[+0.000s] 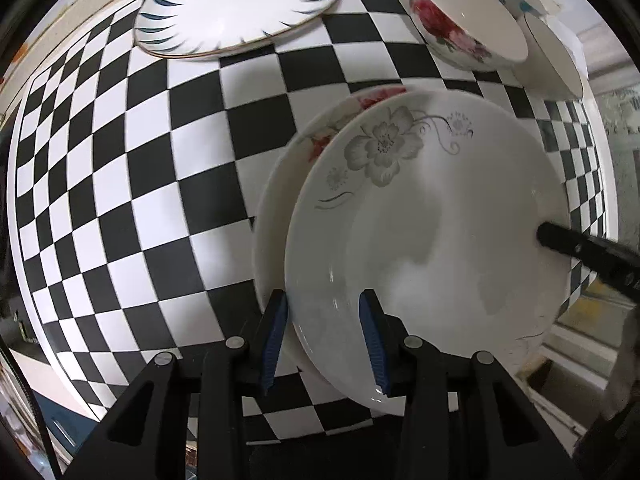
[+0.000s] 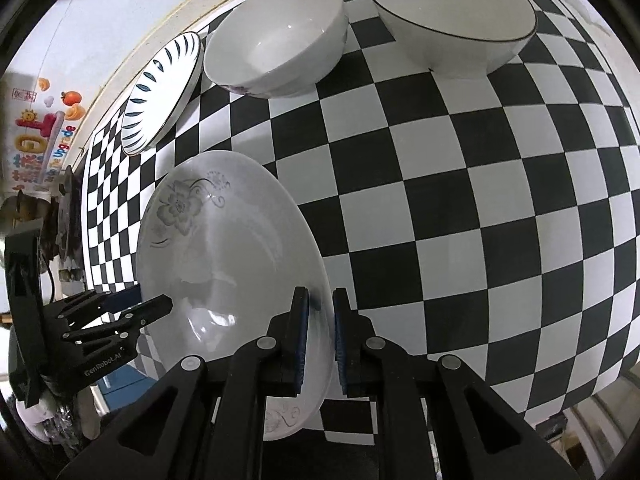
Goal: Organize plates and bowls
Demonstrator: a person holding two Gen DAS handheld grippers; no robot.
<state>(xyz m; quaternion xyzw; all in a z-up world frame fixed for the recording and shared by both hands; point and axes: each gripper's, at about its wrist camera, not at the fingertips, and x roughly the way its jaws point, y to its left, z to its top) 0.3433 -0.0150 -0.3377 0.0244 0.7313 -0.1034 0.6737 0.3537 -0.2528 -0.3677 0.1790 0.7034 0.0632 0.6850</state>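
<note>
Blue-padded fingers (image 1: 276, 340) of the left claw (image 1: 326, 342) straddle the near rim of the grey-flower plate (image 1: 420, 232), one pad outside the rim and one over the plate's inner face; the pads appear clamped on the rim. Directly beneath this plate lies a red-flower plate (image 1: 320, 136), visible only as a crescent at the upper left. The right claw (image 2: 320, 344) grips the opposite rim of the grey-flower plate (image 2: 224, 248), its pads close together with the rim between them. In the left wrist view, a black fingertip of the right claw (image 1: 560, 240) rests over the plate's right edge. Both plates sit above the black-and-white checkered desk (image 1: 140, 200). At the far side of the desk, a blue-striped plate (image 1: 240, 4) lies flat near the wall edge. A rose-pattern bowl (image 1: 460, 20) stands to the right of it, with a plain white bowl (image 1: 552, 56) just beside. In the right wrist view, a white bowl (image 2: 276, 36) and a dark-rimmed bowl (image 2: 452, 12) stand apart from the held plate.
</note>
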